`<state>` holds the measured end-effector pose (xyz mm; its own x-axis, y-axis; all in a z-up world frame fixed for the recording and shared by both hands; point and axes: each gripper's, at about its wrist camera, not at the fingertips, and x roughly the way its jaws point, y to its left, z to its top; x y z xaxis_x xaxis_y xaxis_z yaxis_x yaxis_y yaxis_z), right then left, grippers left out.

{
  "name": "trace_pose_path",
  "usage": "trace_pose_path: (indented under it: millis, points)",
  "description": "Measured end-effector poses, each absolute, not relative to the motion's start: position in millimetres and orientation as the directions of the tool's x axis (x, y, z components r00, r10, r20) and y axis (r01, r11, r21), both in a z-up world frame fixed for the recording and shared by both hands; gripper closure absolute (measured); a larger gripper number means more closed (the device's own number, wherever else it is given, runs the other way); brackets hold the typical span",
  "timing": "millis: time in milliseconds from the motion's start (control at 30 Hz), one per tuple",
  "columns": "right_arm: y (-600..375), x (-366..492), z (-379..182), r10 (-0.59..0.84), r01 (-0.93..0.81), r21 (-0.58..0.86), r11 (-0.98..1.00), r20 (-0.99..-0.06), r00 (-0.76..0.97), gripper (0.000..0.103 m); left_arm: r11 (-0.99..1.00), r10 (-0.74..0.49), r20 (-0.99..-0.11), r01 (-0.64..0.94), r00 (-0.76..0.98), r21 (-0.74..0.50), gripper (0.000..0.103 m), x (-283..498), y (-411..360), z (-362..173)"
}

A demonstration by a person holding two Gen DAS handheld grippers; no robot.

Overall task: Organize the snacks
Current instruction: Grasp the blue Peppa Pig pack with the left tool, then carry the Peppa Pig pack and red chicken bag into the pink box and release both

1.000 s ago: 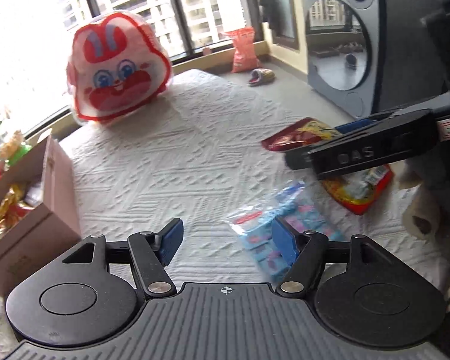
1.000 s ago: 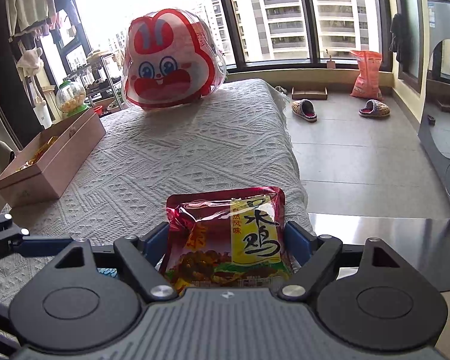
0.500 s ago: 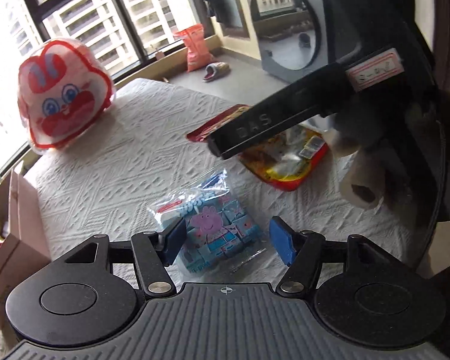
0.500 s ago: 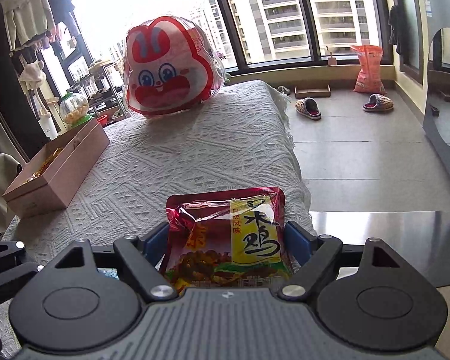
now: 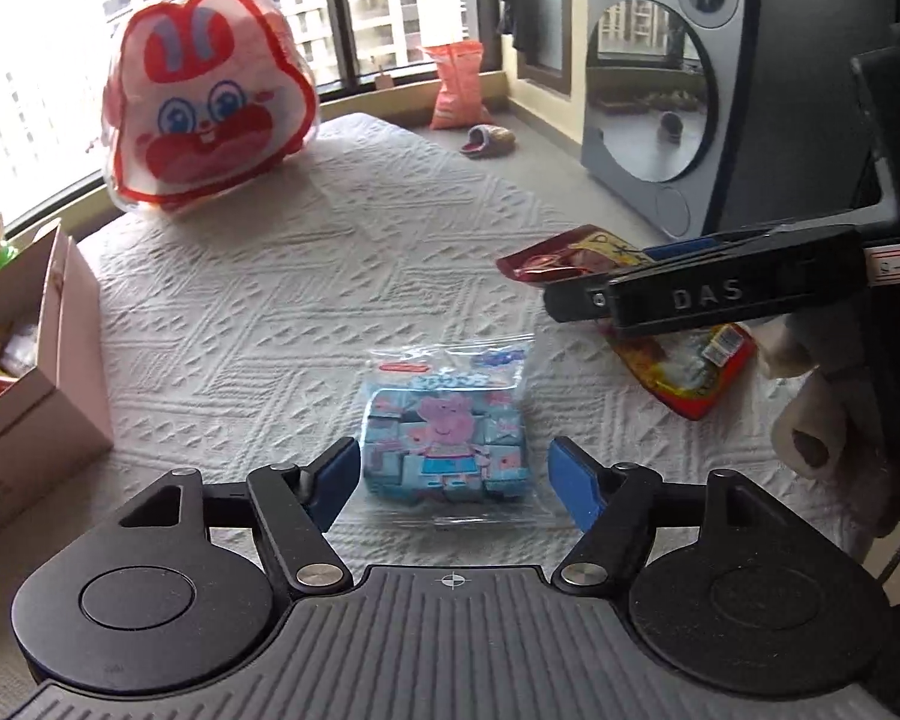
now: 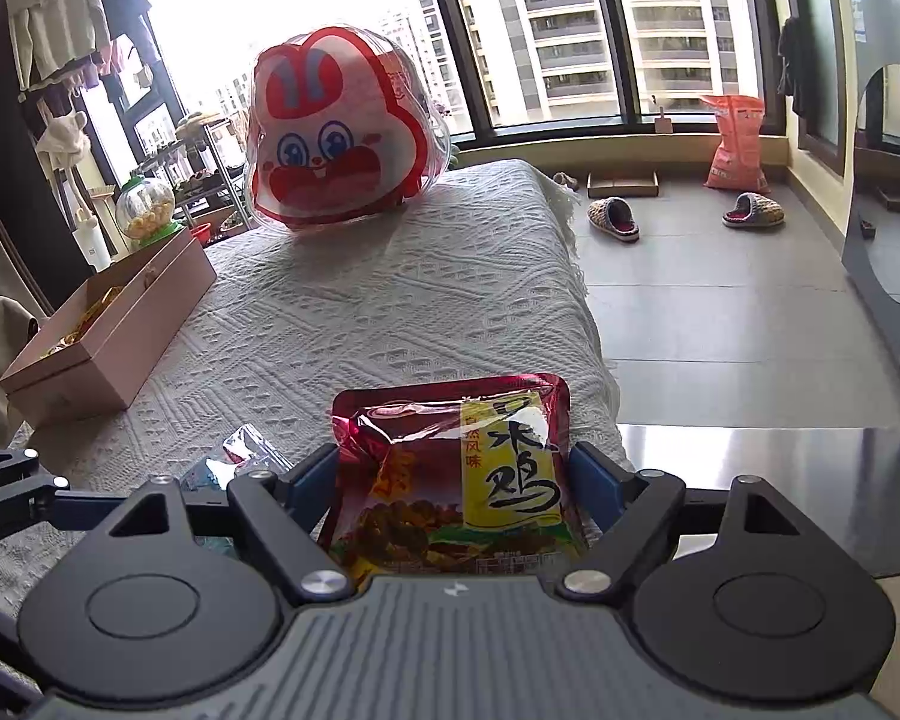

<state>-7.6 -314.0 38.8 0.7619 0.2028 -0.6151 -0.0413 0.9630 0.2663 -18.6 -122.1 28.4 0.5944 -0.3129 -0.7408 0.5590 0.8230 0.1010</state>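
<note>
Our left gripper jaws have just spread around the blue packet, ready to pinch; right gripper jaws pinch the red packet

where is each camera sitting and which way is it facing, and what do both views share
Left wrist: on the left gripper, angled down across the table at a blue snack pack between its open fingers, which have just been opening; the right gripper and a gloved hand show at right.
Right wrist: on the right gripper, facing the windows, fingers at each side of a red snack pack; left gripper linkage at the left edge.
Shared: rabbit bag, cardboard box, white tablecloth, both packs.
</note>
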Motion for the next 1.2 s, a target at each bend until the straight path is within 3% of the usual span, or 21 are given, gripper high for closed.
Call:
trace_pose_path:
  millis: [200,400,467,567,700,833,967,1067,1200]
  points:
    - [-312.3,-7.2,38.9,0.201,-0.043,0.261,0.964,-0.617,0.761,0.021,0.831,-0.363,-0.766,0.557,0.531,-0.008,0.027,13.7,-119.4,17.7]
    - [-305.6,-4.1,38.9,0.190,-0.060,0.222,0.973,-0.629,0.754,0.017,0.830,-0.352,-0.770,0.557,0.532,0.006,0.025,13.5,-124.2,17.4]
    - [-306.2,-3.6,39.1,0.197,-0.064,0.227,0.972,-0.630,0.751,0.016,0.838,-0.367,-0.761,0.546,0.535,-0.021,0.038,12.4,-114.1,20.0]
    - [-309.6,-2.9,39.6,0.224,-0.081,0.246,0.966,-0.639,0.736,0.013,0.876,-0.378,-0.744,0.473,0.551,-0.094,0.038,8.2,-81.5,24.6]
    - [-294.6,-4.4,43.6,0.196,-0.096,0.183,0.978,-0.681,0.706,0.012,0.940,-0.299,-0.720,0.322,0.627,-0.110,0.038,-6.9,-27.0,29.4]
    - [-253.5,-3.9,47.6,0.262,-0.231,0.140,0.963,-0.692,0.672,0.012,0.966,-0.247,-0.729,0.220,0.639,-0.135,0.038,-9.5,7.6,24.5]
    - [-215.6,-9.6,51.2,0.310,-0.349,0.087,0.933,-0.689,0.655,0.012,0.963,-0.258,-0.716,0.233,0.649,-0.136,0.038,-13.4,15.5,22.1]
    - [-209.4,-15.9,48.8,0.266,-0.342,0.029,0.939,-0.690,0.673,0.012,0.962,-0.257,-0.704,0.243,0.662,-0.122,0.037,-16.3,15.5,19.8]
    - [-220.6,-19.9,42.7,0.273,-0.293,0.091,0.952,-0.690,0.670,0.011,0.961,-0.260,-0.693,0.247,0.672,-0.121,0.037,-17.3,14.7,17.0]
